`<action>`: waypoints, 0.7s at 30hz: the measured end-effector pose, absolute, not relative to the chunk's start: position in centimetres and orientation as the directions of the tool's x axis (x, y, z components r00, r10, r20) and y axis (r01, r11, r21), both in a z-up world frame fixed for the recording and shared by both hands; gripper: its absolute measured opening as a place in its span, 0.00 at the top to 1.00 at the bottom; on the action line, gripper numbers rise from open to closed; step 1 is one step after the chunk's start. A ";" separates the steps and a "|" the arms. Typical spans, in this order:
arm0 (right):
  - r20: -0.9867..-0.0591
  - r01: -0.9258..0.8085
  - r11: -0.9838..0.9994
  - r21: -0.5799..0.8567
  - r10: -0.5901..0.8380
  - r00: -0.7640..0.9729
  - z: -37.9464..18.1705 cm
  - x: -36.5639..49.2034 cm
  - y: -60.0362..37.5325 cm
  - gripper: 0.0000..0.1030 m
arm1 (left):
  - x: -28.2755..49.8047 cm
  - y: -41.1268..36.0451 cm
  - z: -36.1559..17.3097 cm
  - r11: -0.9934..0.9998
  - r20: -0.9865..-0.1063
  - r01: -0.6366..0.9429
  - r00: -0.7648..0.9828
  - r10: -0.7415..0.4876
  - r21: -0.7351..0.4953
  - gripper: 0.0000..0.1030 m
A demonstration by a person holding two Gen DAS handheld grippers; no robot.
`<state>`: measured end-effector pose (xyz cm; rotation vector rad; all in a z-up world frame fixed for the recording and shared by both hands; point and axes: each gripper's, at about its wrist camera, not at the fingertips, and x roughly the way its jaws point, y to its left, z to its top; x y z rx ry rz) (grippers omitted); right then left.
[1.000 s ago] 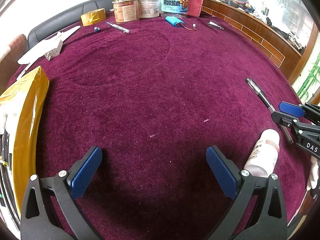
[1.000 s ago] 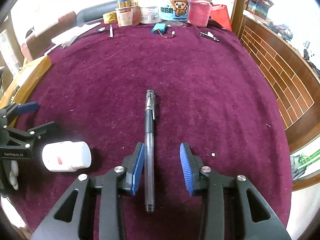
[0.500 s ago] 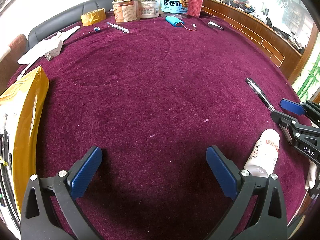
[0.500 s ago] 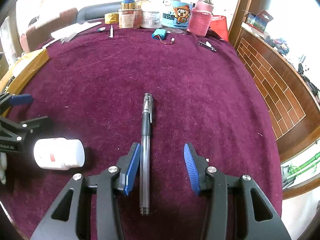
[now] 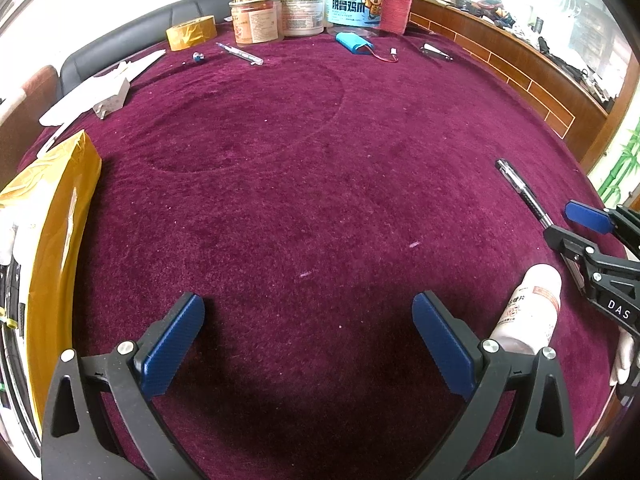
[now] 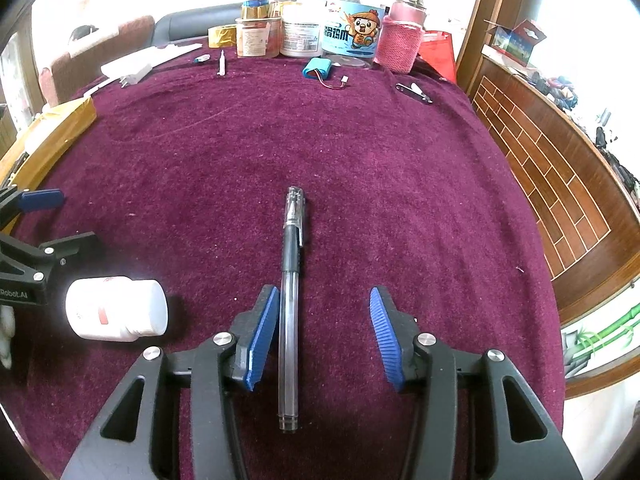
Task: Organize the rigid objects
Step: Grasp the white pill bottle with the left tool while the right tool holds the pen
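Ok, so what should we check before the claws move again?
1. Pen lying flat on the cloth: ok.
2. Right gripper let go: jaws opening, pen between them near the left pad, contact cannot tell.
3. Left gripper empty, jaws wide: ok.
4. White bottle on its side, clear of both grippers: ok.
5. Bottle cap tight: cannot tell.

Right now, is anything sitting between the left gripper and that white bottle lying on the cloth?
Nothing visible. The white bottle lies just right of the open left gripper, only bare maroon cloth between them.
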<state>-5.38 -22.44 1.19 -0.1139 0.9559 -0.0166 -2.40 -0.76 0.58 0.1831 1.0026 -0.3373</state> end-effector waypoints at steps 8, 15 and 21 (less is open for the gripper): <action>-0.830 -0.015 1.000 -0.002 0.007 0.558 1.0 -5.1 -24.1 0.50 | -5.1 -2.2 3.3 0.840 -0.784 0.516 0.448 -0.430 -0.167 0.01; -0.835 -0.008 0.999 0.036 0.034 0.549 0.9 -5.0 -24.6 0.50 | -6.5 -7.9 2.3 0.751 -0.803 0.659 0.425 -0.418 -0.043 0.08; -0.841 -0.018 1.000 -0.001 0.009 0.541 1.1 -4.4 -24.2 0.51 | -7.4 -9.8 2.1 0.704 -0.823 0.710 0.392 -0.410 -0.013 0.68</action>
